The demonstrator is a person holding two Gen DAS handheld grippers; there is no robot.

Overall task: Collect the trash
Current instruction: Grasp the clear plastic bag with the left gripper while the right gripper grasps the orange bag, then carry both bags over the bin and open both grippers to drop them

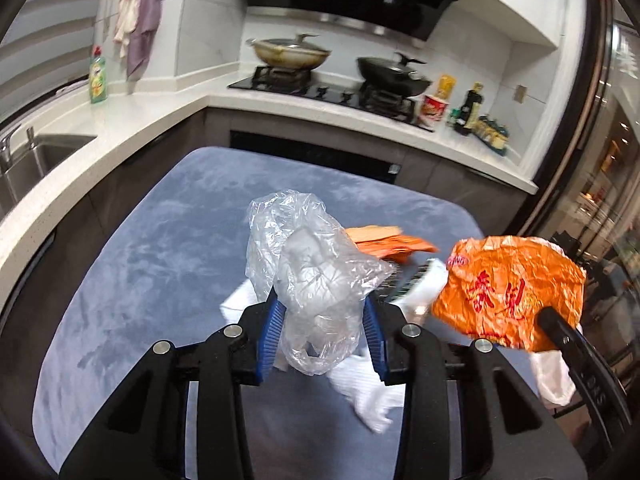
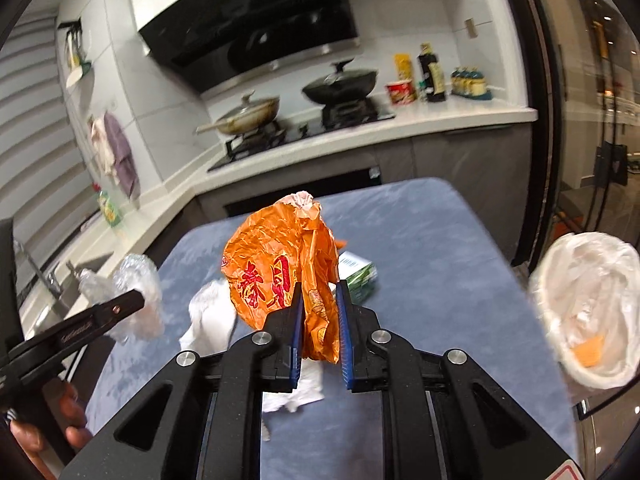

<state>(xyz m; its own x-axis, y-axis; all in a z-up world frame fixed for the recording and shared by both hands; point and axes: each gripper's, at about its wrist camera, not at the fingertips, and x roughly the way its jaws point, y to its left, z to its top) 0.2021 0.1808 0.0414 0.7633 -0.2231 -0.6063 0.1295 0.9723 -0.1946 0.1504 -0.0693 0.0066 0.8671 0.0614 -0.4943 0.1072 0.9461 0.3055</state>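
Our left gripper [image 1: 322,316] pinches crumpled clear plastic film [image 1: 308,264]; our right gripper [image 2: 319,320] clamps a crinkled orange foil wrapper [image 2: 280,276]. Both feel light and slippery, so we grip bunched folds.

Orange wrapper [image 2: 280,276]: large red Chinese characters, not clearly legible.

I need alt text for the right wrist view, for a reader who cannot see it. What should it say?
The right gripper is shut on a crumpled orange wrapper, held above a blue table. At the left, the left gripper holds a clear plastic bag; at the right stands a bin lined with white plastic.
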